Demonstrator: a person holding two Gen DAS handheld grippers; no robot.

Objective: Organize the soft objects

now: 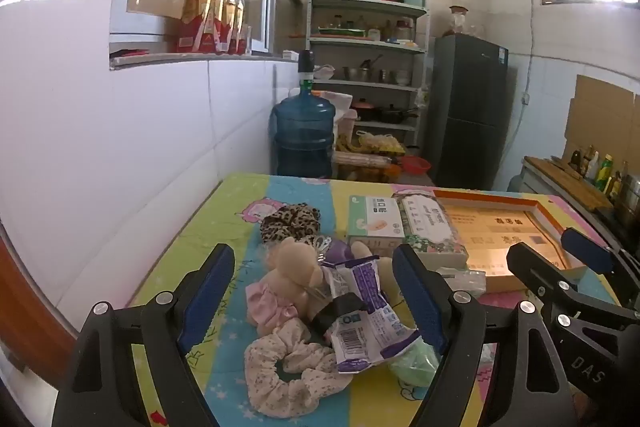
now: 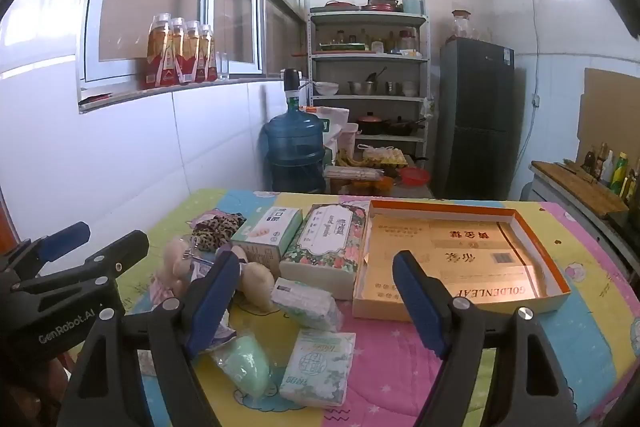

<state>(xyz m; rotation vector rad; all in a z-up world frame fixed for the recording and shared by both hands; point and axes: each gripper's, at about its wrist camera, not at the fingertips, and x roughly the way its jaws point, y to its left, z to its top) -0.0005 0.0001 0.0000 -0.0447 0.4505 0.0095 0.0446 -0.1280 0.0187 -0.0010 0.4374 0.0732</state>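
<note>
My left gripper (image 1: 314,297) is open above a pile of soft things: a beige teddy bear (image 1: 290,267) in a pink dress, a purple-white packet (image 1: 360,311), a cream scrunchie (image 1: 288,375), a leopard scrunchie (image 1: 290,223) and a green soft pack (image 1: 412,365). My right gripper (image 2: 316,301) is open and empty above tissue packs (image 2: 318,367) (image 2: 308,303) and the green pack (image 2: 244,365). The empty orange-rimmed gold box lid (image 2: 460,255) lies to the right. The bear (image 2: 180,263) is partly hidden by my left finger.
A plaster box (image 2: 270,233) and a floral tissue box (image 2: 330,243) stand behind the pile on the colourful quilted table cover (image 2: 400,355). A tiled wall is on the left. A water jug (image 2: 294,151), shelves and a fridge stand beyond the table.
</note>
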